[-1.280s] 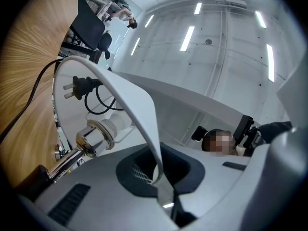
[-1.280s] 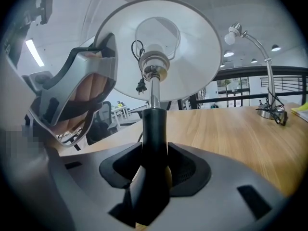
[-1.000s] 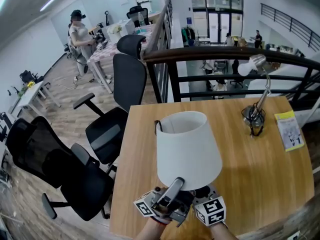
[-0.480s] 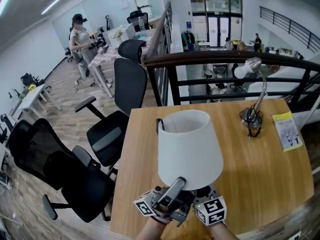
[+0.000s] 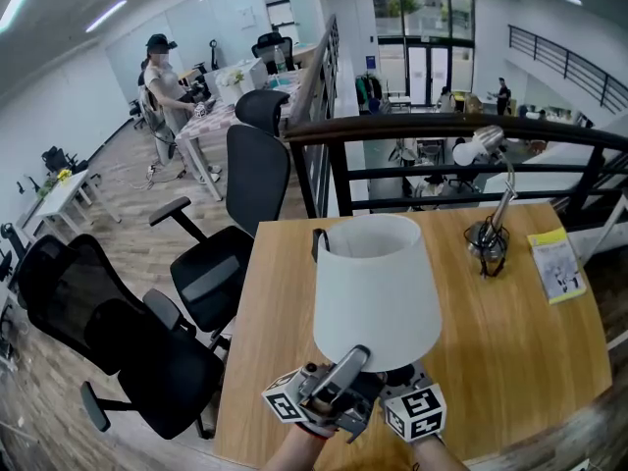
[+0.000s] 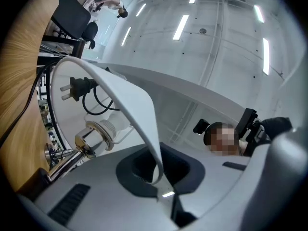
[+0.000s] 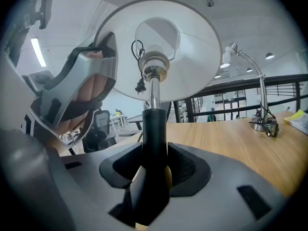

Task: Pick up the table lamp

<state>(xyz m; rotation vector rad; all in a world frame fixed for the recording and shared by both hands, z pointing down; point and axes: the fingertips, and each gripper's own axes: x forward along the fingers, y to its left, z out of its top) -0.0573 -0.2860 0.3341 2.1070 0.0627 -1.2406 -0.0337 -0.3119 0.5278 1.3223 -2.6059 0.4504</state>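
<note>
The table lamp has a white cone shade (image 5: 376, 287) and a black stem (image 7: 154, 134) topped by a chrome tube and socket (image 6: 103, 129). It hangs over the near part of the wooden table (image 5: 530, 361). My left gripper (image 5: 339, 373) points steeply up and is shut on the shade's lower rim (image 6: 139, 105), which runs down between its jaws (image 6: 159, 179). My right gripper (image 5: 394, 376) lies nearly level and is shut on the black stem (image 7: 153, 177). The lamp's plug (image 6: 77, 86) and cord dangle inside the shade. The lamp's base is hidden.
A silver gooseneck desk lamp (image 5: 491, 214) stands at the table's far right, with a yellow booklet (image 5: 555, 266) beside it. Black office chairs (image 5: 235, 224) crowd the table's left side. A dark railing (image 5: 442, 130) runs behind the table. A person (image 5: 162, 77) stands far off.
The lamp has risen a little with both grippers still on it; the shade looks slightly larger and closer in the head view.
</note>
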